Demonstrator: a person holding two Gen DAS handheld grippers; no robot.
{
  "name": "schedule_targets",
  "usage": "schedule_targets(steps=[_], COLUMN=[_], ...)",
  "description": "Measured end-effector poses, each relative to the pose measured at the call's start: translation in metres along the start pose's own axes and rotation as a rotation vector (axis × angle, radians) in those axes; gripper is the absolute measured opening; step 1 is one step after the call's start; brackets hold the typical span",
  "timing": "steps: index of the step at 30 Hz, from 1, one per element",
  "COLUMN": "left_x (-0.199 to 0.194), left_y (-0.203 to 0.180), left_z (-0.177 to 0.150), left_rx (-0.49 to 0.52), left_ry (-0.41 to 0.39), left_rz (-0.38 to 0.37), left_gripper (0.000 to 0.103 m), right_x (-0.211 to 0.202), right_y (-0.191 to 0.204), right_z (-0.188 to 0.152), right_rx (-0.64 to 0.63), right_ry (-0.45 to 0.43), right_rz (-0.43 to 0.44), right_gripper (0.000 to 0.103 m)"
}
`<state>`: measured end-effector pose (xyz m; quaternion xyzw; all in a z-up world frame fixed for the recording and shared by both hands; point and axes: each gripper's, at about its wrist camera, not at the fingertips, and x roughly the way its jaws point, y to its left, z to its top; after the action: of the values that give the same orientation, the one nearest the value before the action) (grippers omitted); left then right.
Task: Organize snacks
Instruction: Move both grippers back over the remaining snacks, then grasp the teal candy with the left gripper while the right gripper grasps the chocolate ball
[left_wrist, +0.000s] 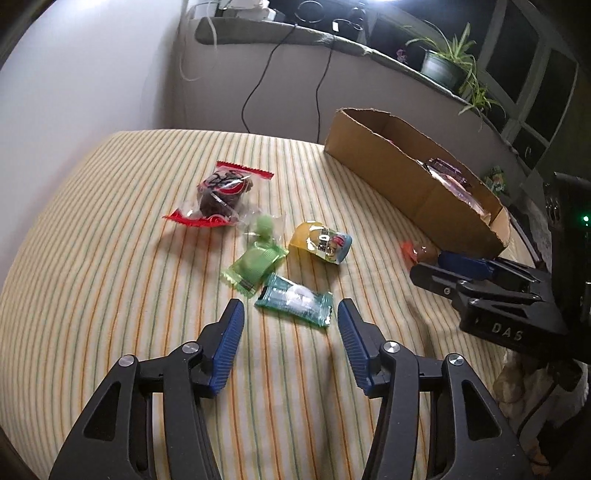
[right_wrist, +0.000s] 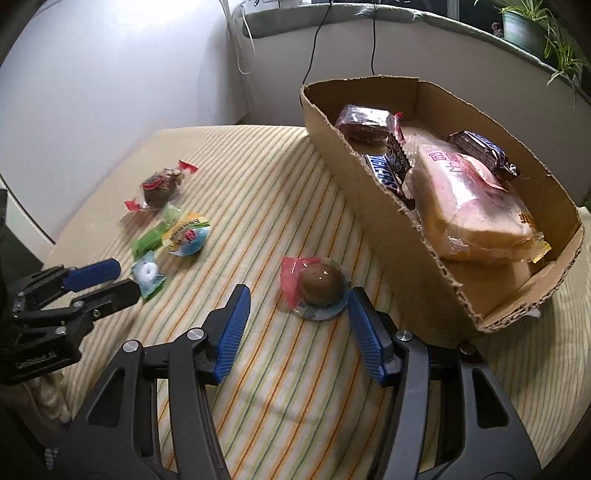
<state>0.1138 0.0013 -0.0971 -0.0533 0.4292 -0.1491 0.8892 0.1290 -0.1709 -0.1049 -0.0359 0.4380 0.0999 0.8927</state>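
Observation:
My left gripper (left_wrist: 290, 314) stands open just short of a teal mint packet (left_wrist: 295, 299), which lies on the striped cloth between and ahead of its fingertips. Beyond it lie a green packet (left_wrist: 255, 264), a yellow-and-blue pouch (left_wrist: 321, 240) and a red-edged brown cake (left_wrist: 221, 195). My right gripper (right_wrist: 297, 299) is open around a brown egg in a clear, red-ended wrapper (right_wrist: 317, 286); its right fingertip sits close to the wrapper's rim, the left one apart. The cardboard box (right_wrist: 417, 258) holds bread, chocolate bars and a wrapped cake.
The striped cloth (left_wrist: 110, 277) covers the whole work surface. The box stands at the right, close to my right gripper. A grey ledge with cables and potted plants (left_wrist: 447, 62) runs behind. The other gripper (right_wrist: 92, 280) shows at the left of the right wrist view.

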Motion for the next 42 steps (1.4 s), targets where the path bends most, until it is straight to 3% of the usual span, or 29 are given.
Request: schedule_targets(steps=[11,13,16,26,29,35,42], left_x=[0.013,0.013,0.014,0.013,0.013,0.009,0.008], left_y=[-0.007,-0.007,-0.007,0.000,-0.001,0.004,-0.004], left_z=[0.004,0.004,0.003,0.002,0.002,0.001,0.000], left_rx=[0.075,0.080,0.080,0.052,0.056,0.033,0.081], left_ry=[0.028,0.026,0.025,0.012,0.009,0.000,0.007], left_rz=[0.018,0.015,0.013,-0.017,-0.017,-0.027,-0.017], left_gripper=[0.055,0.049,0.042,0.031,0.030,0.021,0.022], right_x=[0.002,0.003,0.004,0.014,0.015,0.014,0.011], right_y=[0.002,0.002,0.003,0.009,0.014,0.018,0.018], right_z=[-0.001,-0.001,-0.001,0.002,0.001,-0.001,-0.004], right_rx=[0.010,0.022,0.030,0.014,-0.012,-0.023,-0.024], right_ry=[-0.010,-0.016,-0.019,-0.010,-0.010,-0.017,-0.025], right_rz=[-0.037,-0.040,-0.048,-0.100,-0.093,-0.071,-0.041], right_gripper=[0.058,0.056,0.045,0.044,0.029,0.028,0.028])
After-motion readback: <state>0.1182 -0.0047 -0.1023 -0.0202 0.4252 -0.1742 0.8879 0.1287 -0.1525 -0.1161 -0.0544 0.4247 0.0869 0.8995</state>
